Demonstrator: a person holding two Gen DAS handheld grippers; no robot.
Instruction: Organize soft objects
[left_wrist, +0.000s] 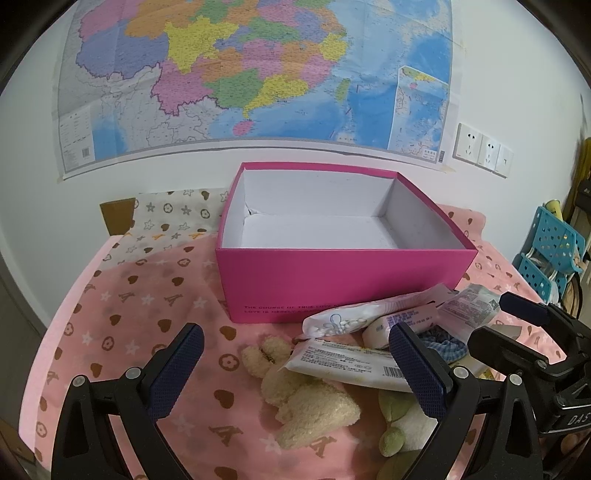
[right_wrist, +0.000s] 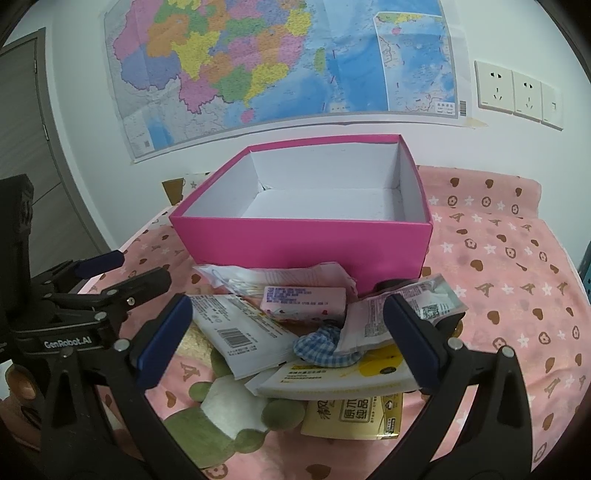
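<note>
The open, empty pink cardboard box (right_wrist: 303, 240) is set behind a heap of soft tissue packets (right_wrist: 251, 332) and plush toys (left_wrist: 310, 402), evidently for loading, over which the left gripper (left_wrist: 295, 369) and right gripper (right_wrist: 284, 339) are held wide open, grasping nothing.

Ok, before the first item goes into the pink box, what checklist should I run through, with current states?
1. Pink box empty and open: ok.
2. Left hand-held gripper open, holding nothing: ok.
3. Right hand-held gripper open, holding nothing: ok.
4. Items within reach in front of the box: ok; beige plush, barcode pack, gingham scrunchie.
5. Pile untangled: not ok; packs overlap.
6. Green plush free to lift: cannot tell.
</note>
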